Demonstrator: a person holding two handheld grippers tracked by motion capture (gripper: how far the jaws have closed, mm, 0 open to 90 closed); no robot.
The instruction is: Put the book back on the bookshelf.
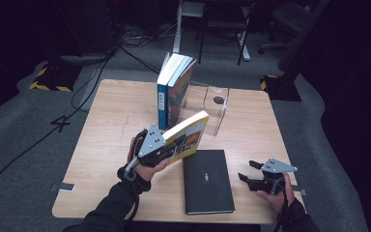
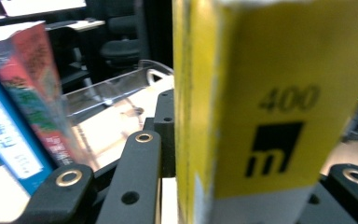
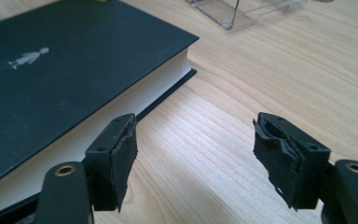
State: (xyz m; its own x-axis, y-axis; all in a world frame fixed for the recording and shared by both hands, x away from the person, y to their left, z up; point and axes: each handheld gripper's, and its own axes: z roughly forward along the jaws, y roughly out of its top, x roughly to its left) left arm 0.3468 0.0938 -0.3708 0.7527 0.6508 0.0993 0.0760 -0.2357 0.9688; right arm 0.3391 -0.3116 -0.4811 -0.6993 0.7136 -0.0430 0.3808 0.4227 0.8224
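Left tool [image 1: 166, 150] is gripping the yellow book [image 1: 189, 137], tilted above the worktop [image 1: 106, 121] just before the two upright books [image 1: 174, 89] by the clear stand [image 1: 212, 108]. It should be raising the book upright before sliding it in beside them. Right tool [image 3: 193, 161] is hanging released beside the black book [image 3: 65, 70], jaws wide.

Overhead light falls on the wooden table [image 1: 111, 125] alone; the surrounding floor and room sink into near darkness. The high view is soft and low in detail. In the left gripper view the yellow book [image 2: 261, 107] is blurred at close range, while the right gripper view is sharp and evenly lit.
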